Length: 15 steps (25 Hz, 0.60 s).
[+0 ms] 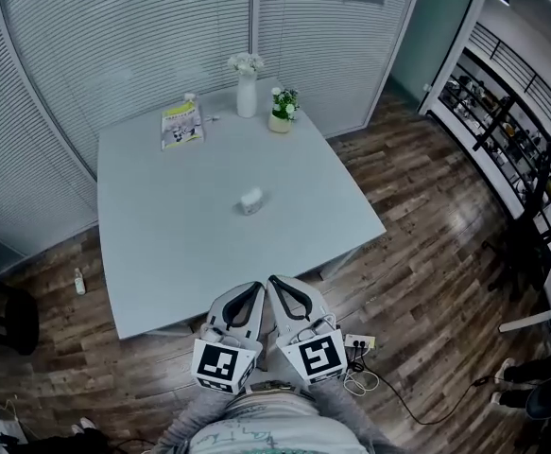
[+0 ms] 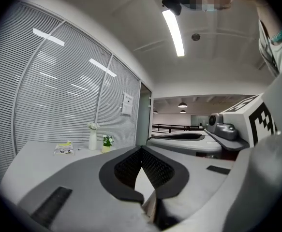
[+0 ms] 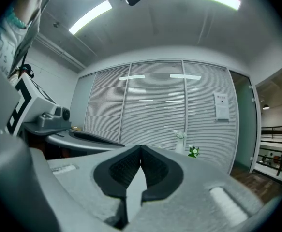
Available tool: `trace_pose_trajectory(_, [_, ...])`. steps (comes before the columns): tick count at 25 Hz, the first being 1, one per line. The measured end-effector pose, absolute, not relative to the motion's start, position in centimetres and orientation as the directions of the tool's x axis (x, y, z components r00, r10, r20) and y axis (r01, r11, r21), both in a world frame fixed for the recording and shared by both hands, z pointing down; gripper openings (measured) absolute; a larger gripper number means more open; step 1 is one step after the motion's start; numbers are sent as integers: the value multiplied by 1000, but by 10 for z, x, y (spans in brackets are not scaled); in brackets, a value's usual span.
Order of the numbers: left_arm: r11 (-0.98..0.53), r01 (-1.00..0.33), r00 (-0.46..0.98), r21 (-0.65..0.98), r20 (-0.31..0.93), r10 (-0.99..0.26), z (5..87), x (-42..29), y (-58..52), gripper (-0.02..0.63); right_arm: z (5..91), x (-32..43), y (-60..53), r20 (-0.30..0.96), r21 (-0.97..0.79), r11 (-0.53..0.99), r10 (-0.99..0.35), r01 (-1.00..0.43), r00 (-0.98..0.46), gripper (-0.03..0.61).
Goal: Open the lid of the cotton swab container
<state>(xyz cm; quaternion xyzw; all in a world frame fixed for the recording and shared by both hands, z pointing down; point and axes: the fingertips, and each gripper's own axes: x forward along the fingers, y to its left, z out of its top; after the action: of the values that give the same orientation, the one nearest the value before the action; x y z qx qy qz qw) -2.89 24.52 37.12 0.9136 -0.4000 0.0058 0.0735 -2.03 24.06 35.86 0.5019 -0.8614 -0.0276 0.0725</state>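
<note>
Both grippers are closed on nothing: left gripper (image 1: 253, 289) and right gripper (image 1: 275, 284) sit side by side at the near edge of the table (image 1: 162, 253). The container (image 1: 249, 200) stands alone mid-table, well apart from them; it is small, pale and boxy, probably light plastic. Risk: on that smooth matte top it may skid or tip if 1 gripper pries the lid while the other isn't pinning the base. Jaw pads are black and ribbed, shells grey and curved. White vase (image 1: 247, 93), plant (image 1: 282, 110) and booklet (image 1: 181, 125) sit at the far edge.
</note>
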Motion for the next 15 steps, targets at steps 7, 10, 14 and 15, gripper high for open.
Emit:
trace_pose_trajectory(7, [-632,-764,643,131,76,-762,365,2,187,-2,352,11,183,104,117,537,-843,-835,-528,0])
trace_pose_trajectory(10, [-621,-772,633,134,81,-769,363,14,165,-2,352,22,162,113,95,549,-835,-830,-539,0])
trace_pose_trajectory(14, [-600,-788,614,138,91,-784,365,28,142,-2,356,37,138,112,90,576,-817,-813,-566,0])
trace_pose_trajectory(15, [-594,-793,607,137,94,-789,365,32,138,-2,356,41,134,111,88,581,-813,-809,-571,0])
